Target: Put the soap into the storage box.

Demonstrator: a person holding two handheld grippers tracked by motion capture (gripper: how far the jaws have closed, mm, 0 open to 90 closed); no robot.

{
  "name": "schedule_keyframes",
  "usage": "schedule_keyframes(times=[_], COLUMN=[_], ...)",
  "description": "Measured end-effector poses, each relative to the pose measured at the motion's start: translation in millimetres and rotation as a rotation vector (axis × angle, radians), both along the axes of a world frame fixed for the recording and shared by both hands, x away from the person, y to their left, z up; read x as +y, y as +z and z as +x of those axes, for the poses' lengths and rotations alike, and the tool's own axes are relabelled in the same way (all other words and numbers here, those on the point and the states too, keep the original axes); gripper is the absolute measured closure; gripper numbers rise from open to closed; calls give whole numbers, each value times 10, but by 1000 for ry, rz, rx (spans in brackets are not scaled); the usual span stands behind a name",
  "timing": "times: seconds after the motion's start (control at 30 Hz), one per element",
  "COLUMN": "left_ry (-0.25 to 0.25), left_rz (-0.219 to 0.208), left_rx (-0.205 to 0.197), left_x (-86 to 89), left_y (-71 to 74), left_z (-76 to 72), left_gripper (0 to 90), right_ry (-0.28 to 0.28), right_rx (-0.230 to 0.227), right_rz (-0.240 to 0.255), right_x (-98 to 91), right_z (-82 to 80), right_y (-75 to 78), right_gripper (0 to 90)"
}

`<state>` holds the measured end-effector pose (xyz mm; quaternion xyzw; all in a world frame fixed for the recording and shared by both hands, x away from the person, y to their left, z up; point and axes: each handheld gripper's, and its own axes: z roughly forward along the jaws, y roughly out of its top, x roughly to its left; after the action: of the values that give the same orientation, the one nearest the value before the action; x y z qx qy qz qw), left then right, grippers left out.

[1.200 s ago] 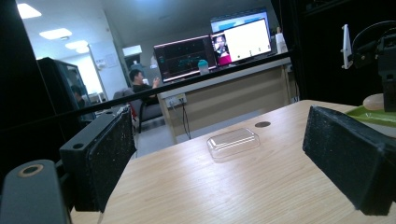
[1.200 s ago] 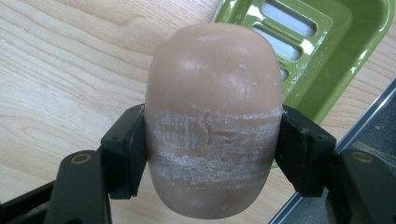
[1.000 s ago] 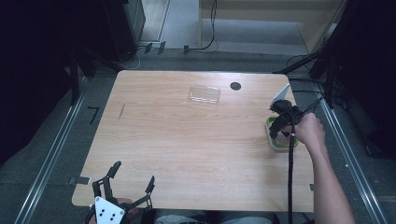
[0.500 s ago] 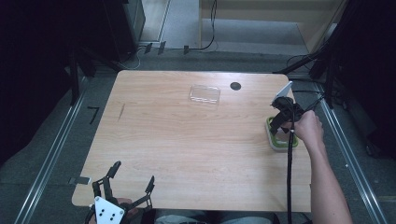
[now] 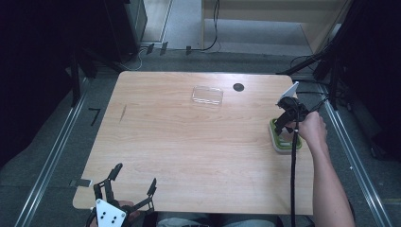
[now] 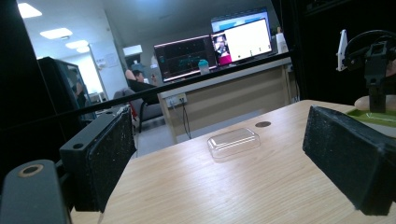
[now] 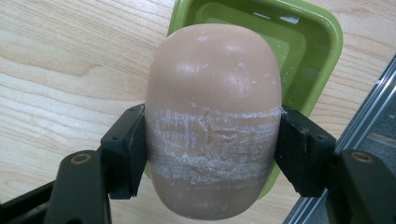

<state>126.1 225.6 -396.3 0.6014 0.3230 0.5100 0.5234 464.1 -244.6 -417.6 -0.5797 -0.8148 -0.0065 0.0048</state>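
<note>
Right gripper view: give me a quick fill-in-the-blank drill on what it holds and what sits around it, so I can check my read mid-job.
1. The right gripper is shut on a beige bar of ____.
2. Under the soap sits a dish whose colour is ____.
3. The left gripper stands with its jaws ____, nothing between them.
4. The clear lid lies on the table beside a small round ____ spot.

Missing words: soap; green; open; dark
</note>
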Motion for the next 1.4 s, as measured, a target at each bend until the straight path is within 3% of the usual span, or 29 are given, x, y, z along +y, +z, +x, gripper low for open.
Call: schedule_keyframes(times=[0.33, 0.47, 0.7, 1.4], left_ry=[0, -1, -1, -2], left_rz=[0, 0, 2, 0], left_rx=[0, 0, 0, 0], left_x=[3, 0, 0, 1], left_y=[0, 0, 0, -1], left_z=[0, 0, 1, 2], left_gripper=[99, 99, 99, 99], right_ry=[-44, -72, -108, -143], right_rx=[12, -3, 19, 31], right_rz=[1, 7, 20, 20], right_x=[-35, -64, -109, -112], right_z=[65, 82, 115, 140], right_y=[-86, -107, -186, -271], right_gripper=[335, 335, 335, 335])
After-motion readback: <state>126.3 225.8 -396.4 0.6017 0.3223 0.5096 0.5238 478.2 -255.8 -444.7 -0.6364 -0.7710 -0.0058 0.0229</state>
